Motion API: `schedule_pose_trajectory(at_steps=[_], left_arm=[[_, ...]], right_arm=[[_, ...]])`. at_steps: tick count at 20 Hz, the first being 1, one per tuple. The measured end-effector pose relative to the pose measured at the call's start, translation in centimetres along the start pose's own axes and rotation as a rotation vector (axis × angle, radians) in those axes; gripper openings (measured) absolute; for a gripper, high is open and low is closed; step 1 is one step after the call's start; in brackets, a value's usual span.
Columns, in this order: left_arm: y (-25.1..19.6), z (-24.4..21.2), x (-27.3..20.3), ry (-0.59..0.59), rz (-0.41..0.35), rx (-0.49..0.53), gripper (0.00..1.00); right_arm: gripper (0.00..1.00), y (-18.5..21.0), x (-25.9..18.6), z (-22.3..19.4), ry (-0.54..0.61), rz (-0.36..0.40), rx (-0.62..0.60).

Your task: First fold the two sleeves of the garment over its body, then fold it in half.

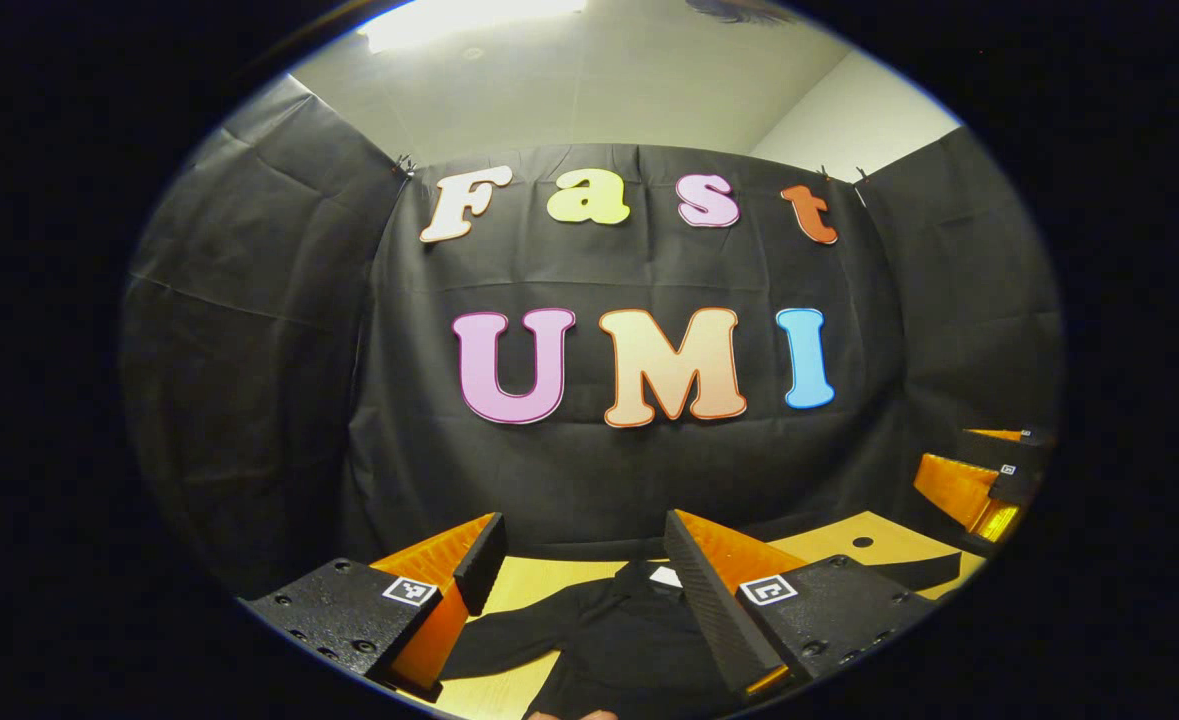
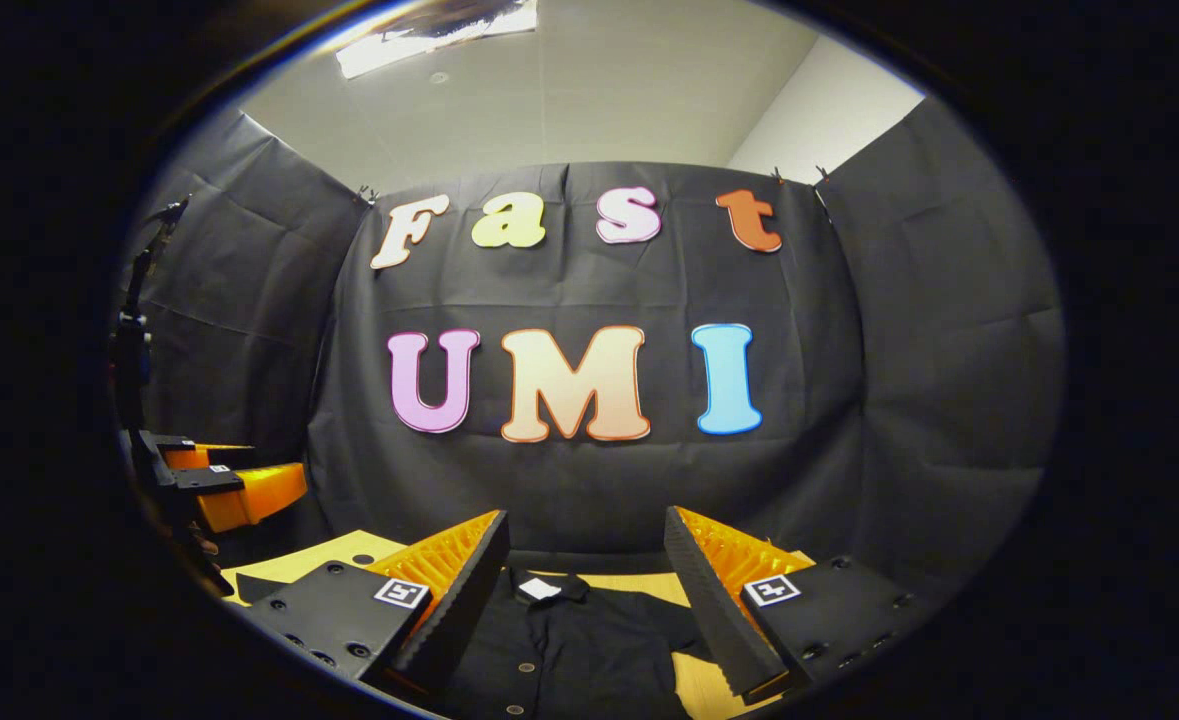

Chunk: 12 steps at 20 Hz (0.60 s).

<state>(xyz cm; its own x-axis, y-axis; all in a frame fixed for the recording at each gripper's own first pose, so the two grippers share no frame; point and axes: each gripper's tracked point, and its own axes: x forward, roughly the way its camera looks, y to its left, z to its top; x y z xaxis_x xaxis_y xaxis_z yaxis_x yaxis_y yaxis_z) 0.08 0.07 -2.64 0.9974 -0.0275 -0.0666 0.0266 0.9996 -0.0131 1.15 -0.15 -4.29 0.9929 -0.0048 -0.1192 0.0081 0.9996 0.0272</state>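
Left gripper view: left gripper [image 1: 579, 565] held wide, holding nothing; the black garment [image 1: 614, 640] lies flat on the table [image 1: 854, 550] below its fingers.

Right gripper view: right gripper [image 2: 584, 565] equally wide above the collar; the sleeves seem unfolded. Descending short could pinch both layers.

One black shirt [image 2: 559, 650], one table [image 1: 879, 545], two open claws.
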Motion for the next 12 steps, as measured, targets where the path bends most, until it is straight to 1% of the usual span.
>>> schedule_pose_trajectory(at_steps=[3,6,8,9,10,12], left_arm=[[0.2,-0.2,0.0,0.012,0.000,0.006,0.93],[0.3,-0.7,-0.2,0.024,-0.005,0.012,0.94],[0.2,-1.1,-0.2,0.036,-0.010,0.024,0.93],[0.1,-1.2,-0.2,0.039,-0.013,0.029,0.94],[0.0,-1.4,-0.3,0.044,-0.019,0.034,0.93],[-0.3,-1.8,-0.3,0.060,-0.030,0.051,0.93]], right_arm=[[0.98,-0.9,0.4,-0.9,0.025,-0.019,0.003],[0.99,-2.6,1.2,-2.1,0.056,-0.057,0.000],[0.98,-4.3,1.7,-3.2,0.086,-0.090,0.016],[1.00,-5.2,2.0,-3.8,0.103,-0.104,0.032],[1.00,-6.1,2.2,-4.5,0.121,-0.118,0.050],[0.98,-8.5,2.5,-5.7,0.144,-0.166,0.065]])
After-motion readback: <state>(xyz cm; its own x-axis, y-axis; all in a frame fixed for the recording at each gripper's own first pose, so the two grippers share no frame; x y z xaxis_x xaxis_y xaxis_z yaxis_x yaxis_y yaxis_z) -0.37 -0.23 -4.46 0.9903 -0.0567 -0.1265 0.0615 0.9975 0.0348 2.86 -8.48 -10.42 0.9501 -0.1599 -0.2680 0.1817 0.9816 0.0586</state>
